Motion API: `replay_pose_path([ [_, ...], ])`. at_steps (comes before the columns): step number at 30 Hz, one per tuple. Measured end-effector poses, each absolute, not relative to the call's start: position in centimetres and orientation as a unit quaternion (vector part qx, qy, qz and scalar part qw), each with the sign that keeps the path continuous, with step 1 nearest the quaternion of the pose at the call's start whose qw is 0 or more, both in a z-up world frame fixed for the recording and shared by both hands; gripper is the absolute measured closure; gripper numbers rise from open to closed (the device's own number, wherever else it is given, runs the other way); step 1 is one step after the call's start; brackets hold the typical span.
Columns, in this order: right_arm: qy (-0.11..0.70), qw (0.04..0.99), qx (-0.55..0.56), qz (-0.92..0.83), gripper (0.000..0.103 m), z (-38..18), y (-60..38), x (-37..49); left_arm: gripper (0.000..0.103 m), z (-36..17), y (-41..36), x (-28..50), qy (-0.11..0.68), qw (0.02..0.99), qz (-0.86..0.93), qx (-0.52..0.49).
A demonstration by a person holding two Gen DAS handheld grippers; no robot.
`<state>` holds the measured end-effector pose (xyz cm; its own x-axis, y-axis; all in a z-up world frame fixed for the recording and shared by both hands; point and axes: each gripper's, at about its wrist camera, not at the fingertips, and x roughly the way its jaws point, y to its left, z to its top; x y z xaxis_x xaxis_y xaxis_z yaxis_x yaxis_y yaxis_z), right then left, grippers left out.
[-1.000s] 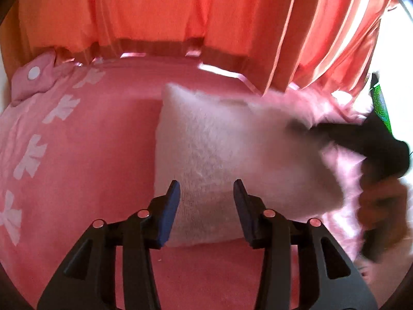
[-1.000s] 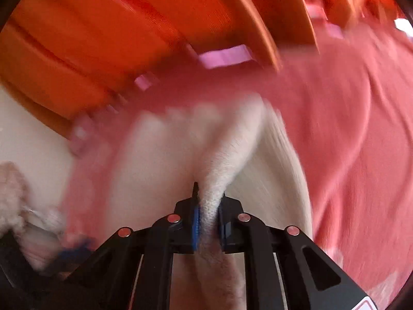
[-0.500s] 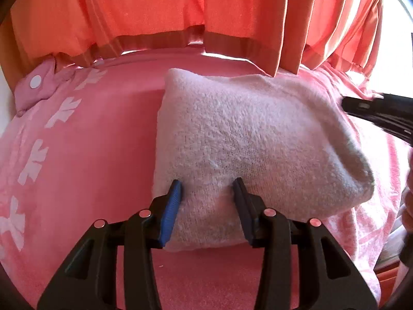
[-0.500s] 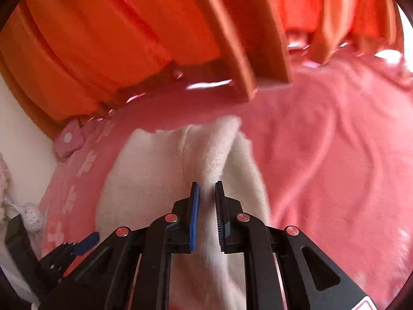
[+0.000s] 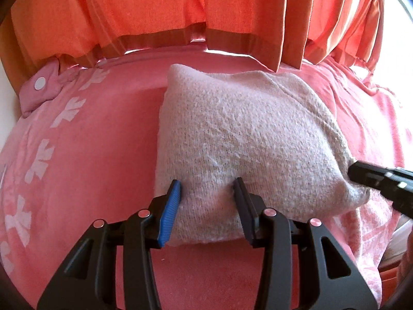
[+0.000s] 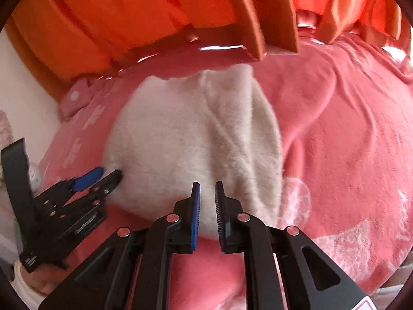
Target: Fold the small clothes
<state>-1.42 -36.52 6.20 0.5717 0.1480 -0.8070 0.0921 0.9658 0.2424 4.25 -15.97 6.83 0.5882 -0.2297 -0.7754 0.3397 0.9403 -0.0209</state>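
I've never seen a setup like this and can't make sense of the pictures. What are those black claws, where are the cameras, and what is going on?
There is no robot here. A person holds a hand tool with two fingers in each hand, and a wide-angle camera on each tool looks forward along them. One picture is from the left tool, the other from the right.

A folded, fluffy cream garment lies on a pink blanket, with orange curtains behind.

The left gripper is open, with its fingers astride the garment's near edge. The right gripper is at the garment's other near corner. Its fingers have just been closing to a narrow gap, and no cloth looks pinched between them. Nothing is held.
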Motion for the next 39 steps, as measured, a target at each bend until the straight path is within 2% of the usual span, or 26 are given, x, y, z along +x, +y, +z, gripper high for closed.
replay_pose_path([
  [1,0.488,0.865,0.118,0.016,0.091,4.6,-36.2,-0.7,0.061,6.8,-16.1,4.2,0.423,0.889,-0.158,0.068],
  [2,0.506,0.855,0.11,0.017,0.096,3.3,-35.9,-0.1,0.061,6.8,-16.2,4.2,0.423,0.89,-0.157,0.07],
  [4,0.506,0.857,0.094,0.013,0.098,3.4,-35.4,0.0,0.061,6.7,-16.4,4.0,0.422,0.89,-0.154,0.076],
  [6,0.485,0.87,0.093,0.015,0.088,5.8,-34.9,-0.8,0.061,6.7,-16.3,4.0,0.42,0.891,-0.156,0.08],
  [9,0.471,0.875,0.101,0.048,0.087,6.9,-34.3,-1.3,0.061,6.7,-16.2,4.1,0.421,0.89,-0.156,0.075],
  [12,0.518,0.852,0.067,0.038,0.088,2.9,-33.3,0.1,0.061,6.6,-16.5,3.9,0.419,0.891,-0.154,0.081],
  [15,0.483,0.869,0.096,0.04,0.087,5.2,-34.4,-1.3,0.059,7.0,-16.0,3.6,0.418,0.891,-0.162,0.07],
  [16,0.464,0.877,0.117,0.035,0.084,6.3,-35.3,-2.0,0.056,7.4,-15.2,3.6,0.42,0.89,-0.172,0.045],
  [18,0.432,0.887,0.164,0.007,0.053,7.7,-37.9,-3.5,0.053,7.8,-13.5,3.7,0.431,0.883,-0.187,-0.007],
  [19,0.423,0.887,0.188,-0.007,0.048,7.8,-39.2,-4.0,0.052,7.9,-12.4,3.6,0.434,0.88,-0.193,-0.031],
  [24,0.47,0.837,0.279,-0.013,0.046,4.2,-42.5,-4.9,0.052,8.2,-9.0,3.0,0.414,0.894,-0.168,-0.02],
  [26,0.477,0.83,0.288,-0.001,0.045,3.5,-41.9,-4.5,0.045,7.8,-7.9,2.8,0.417,0.893,-0.167,-0.018],
  [28,0.48,0.83,0.283,-0.018,0.044,3.5,-41.3,-3.9,0.043,7.1,-6.9,2.5,0.424,0.891,-0.161,-0.017],
  [29,0.482,0.83,0.278,-0.023,0.047,3.7,-41.1,-3.3,0.043,6.8,-6.5,2.4,0.428,0.889,-0.163,-0.018],
  [32,0.469,0.842,0.266,-0.023,0.088,5.7,-39.6,-2.6,0.043,5.8,-5.4,2.1,0.437,0.883,-0.171,-0.031],
  [39,0.408,0.89,0.204,0.021,0.091,14.9,-34.7,0.2,0.043,4.1,-3.6,1.3,0.439,0.875,-0.196,-0.054],
])
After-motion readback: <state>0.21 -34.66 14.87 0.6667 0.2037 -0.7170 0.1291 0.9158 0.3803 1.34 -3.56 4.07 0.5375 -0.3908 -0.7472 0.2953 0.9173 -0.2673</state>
